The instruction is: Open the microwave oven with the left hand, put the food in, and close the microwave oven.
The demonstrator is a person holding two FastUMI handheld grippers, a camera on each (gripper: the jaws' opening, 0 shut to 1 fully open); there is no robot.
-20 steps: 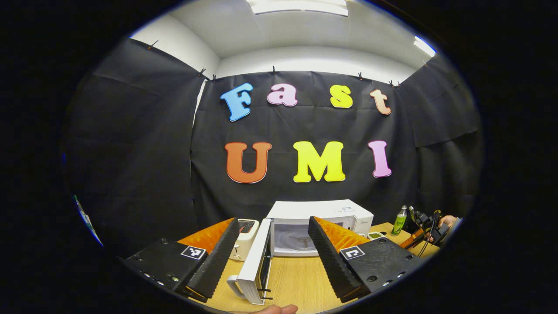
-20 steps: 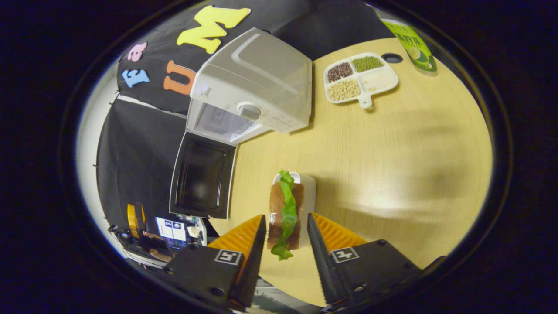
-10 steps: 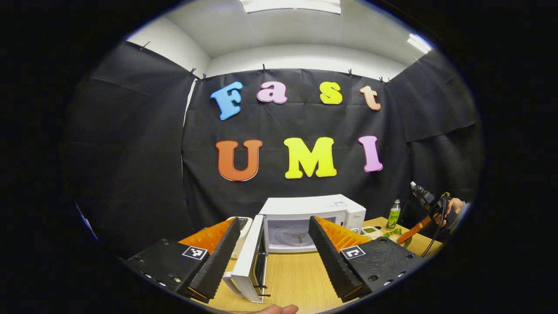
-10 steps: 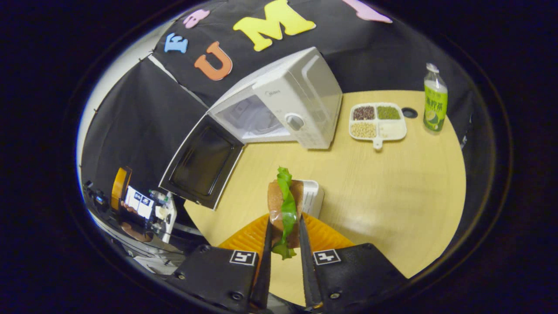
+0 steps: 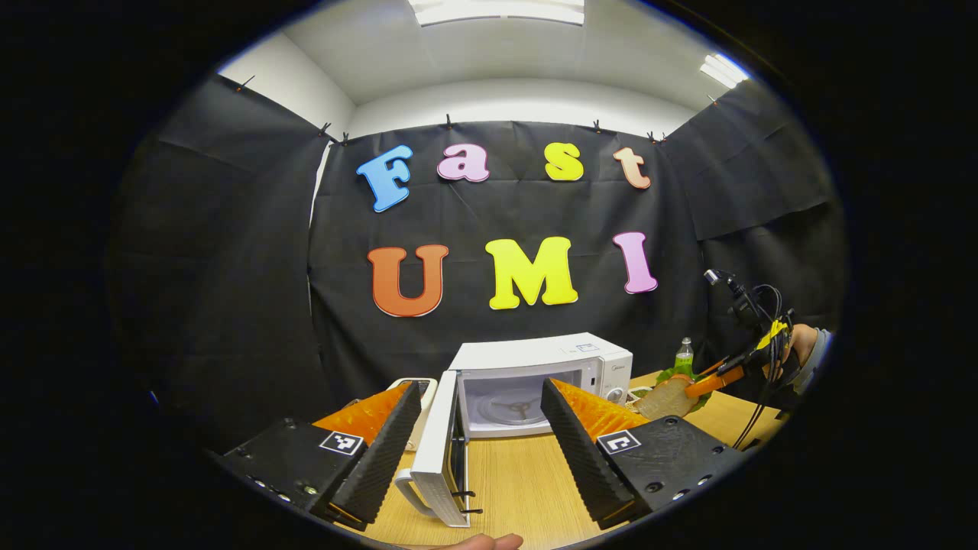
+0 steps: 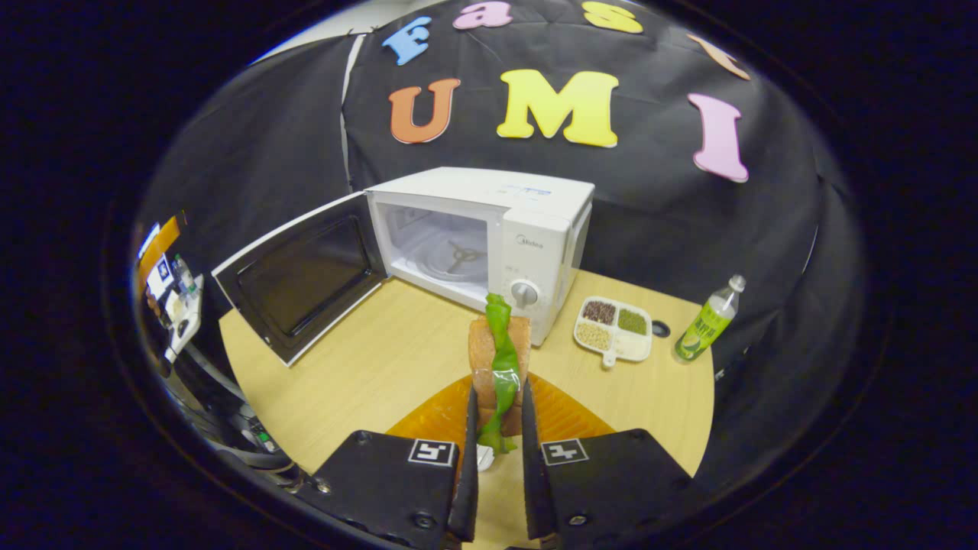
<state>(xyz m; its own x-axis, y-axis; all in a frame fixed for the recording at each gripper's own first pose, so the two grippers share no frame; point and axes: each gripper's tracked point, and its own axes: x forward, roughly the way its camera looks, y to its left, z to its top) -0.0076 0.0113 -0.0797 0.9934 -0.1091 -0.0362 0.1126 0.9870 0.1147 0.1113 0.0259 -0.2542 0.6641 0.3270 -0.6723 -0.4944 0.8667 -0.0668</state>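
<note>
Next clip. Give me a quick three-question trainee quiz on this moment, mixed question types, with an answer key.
1. True or false: the microwave door stands open.
2. What does the right gripper hold? A) bottle B) sandwich C) divided dish
3. Fill in: the left gripper is ____.

Key:
1. True; the cavity and turntable show.
2. B; both fingers clamp the sandwich, bread with a green leaf.
3. Open; nothing is between its fingers.

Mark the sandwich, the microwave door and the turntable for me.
sandwich (image 6: 500,359), right gripper view, on the bread face beside the lettuce.
microwave door (image 6: 302,275), right gripper view, on its dark window.
turntable (image 6: 457,256), right gripper view, on the hub inside the cavity.
</note>
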